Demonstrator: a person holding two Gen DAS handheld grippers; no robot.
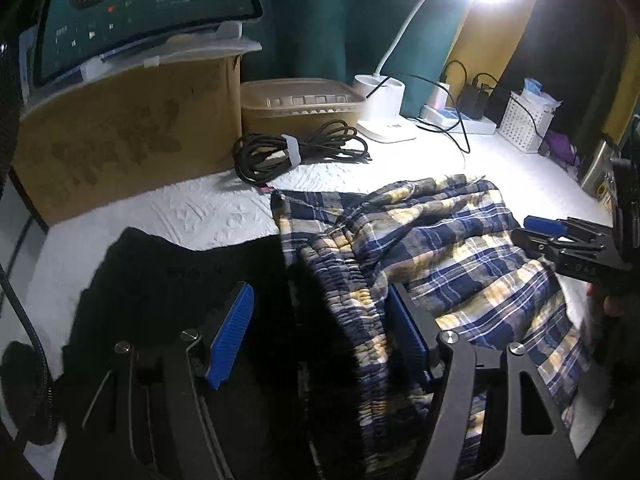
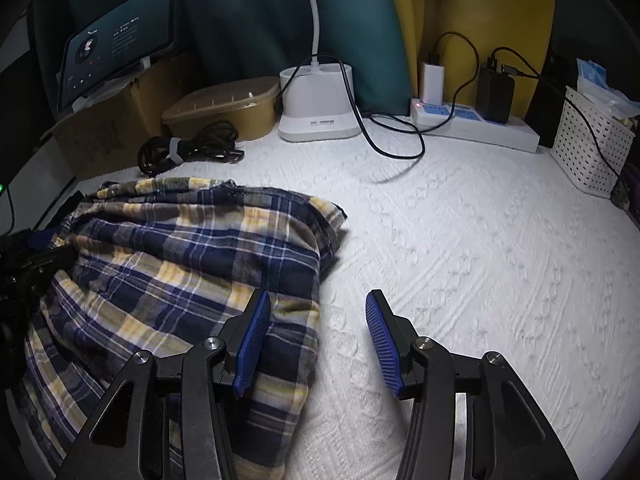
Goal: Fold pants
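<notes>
At the back left edge of the white textured bench [image 2: 460, 240] stands a brown cardboard box [image 1: 120, 132] with a tablet showing a dark screen [image 1: 140, 12] propped on top. Just right of it sits a tan plastic food container with a clear ribbed lid [image 1: 300, 106], lid on; what it holds cannot be made out. In front of that container lies a coiled black cable bound with a grey strap [image 1: 296, 150]. Next along the back edge is a white lamp base with two cup-like wells [image 2: 316, 100], a black cord dropping into one of them. Further right lies a white power strip [image 2: 476, 124] with a white charger and a black charger plugged in. At the back right corner stands a white perforated plastic basket [image 2: 588, 148] holding pale packets and a cord.

The blue, white and yellow plaid pants [image 1: 432, 248] lie bunched on the left half of the bench, beside a black garment [image 1: 168, 280] at the front left.

The left gripper [image 1: 320, 340] has its blue pads apart, the gathered waistband between them without being pinched. The right gripper [image 2: 316, 344] is also apart, its left pad over the plaid cloth's edge, the other above bare bench.
</notes>
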